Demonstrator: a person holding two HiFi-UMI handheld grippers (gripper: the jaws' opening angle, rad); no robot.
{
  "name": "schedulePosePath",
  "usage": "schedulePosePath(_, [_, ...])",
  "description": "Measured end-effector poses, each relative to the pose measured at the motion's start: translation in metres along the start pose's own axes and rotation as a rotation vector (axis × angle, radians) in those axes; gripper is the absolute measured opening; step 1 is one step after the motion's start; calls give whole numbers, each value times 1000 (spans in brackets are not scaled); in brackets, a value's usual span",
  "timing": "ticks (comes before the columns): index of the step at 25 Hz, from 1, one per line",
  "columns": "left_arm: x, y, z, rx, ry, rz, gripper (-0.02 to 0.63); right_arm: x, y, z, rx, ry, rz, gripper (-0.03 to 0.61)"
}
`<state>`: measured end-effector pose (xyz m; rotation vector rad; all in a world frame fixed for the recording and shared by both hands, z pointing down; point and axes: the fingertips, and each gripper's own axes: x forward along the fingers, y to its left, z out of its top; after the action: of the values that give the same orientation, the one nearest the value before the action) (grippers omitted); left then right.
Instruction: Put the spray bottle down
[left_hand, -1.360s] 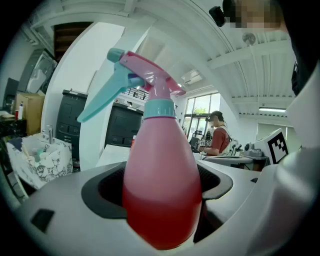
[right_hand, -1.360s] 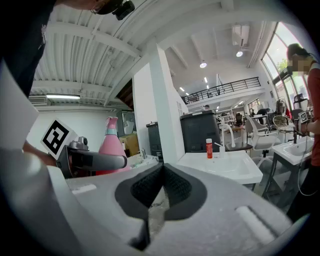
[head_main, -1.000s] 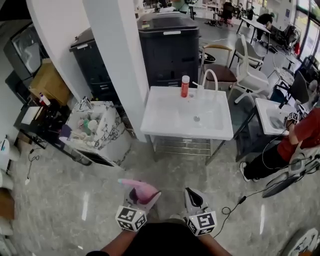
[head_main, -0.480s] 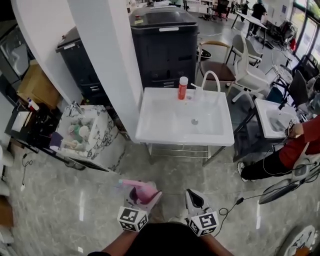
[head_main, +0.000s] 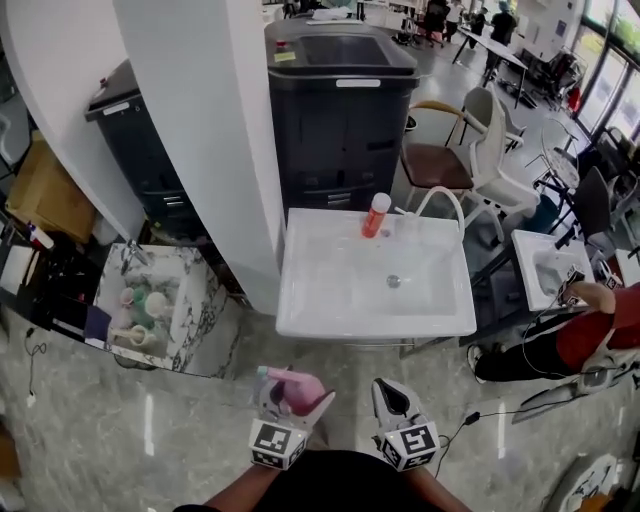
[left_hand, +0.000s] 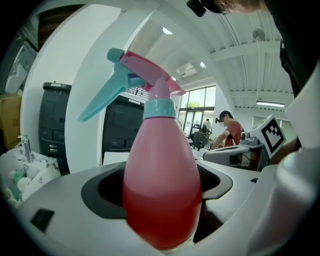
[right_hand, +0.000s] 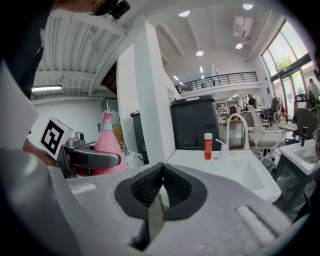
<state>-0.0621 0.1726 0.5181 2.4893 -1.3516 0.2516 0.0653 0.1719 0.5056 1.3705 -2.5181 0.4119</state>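
- Now, far on my left, I see a speckled cart (head_main: 190, 300) with cups on top, next to a big white pillar (head_main: 215, 140).
- My left gripper (head_main: 288, 402) is low down, close to my body. It squeezes the pink spray bottle (left_hand: 161, 170) by its fat round belly, one jaw on each side.
- The spray bottle stands upright in the jaws, up in the air over the gray floor (head_main: 200, 420). Its blue trigger (left_hand: 100, 100) points left.
- Ahead, well apart from both grippers, is a white sink (head_main: 300, 315). A little red bottle (head_main: 376, 215) stands at its back edge, near the curved tap (head_main: 440, 200).
- My right gripper (head_main: 393, 398) is just beside the left one. Its jaws are pressed together, and nothing is between them.
- Far on my right, a person in a red top (head_main: 600, 335) is by another sink (head_main: 535, 260).
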Motion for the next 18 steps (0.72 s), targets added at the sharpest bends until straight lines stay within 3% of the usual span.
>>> schedulePosePath(10, [62,98,16,70,58,-102,408,114,-11,41,19,-3,-86,-2])
schedulePosePath(18, [105,131,22,67,64,-124,408,158,-19,51,47,-3,-82,-2])
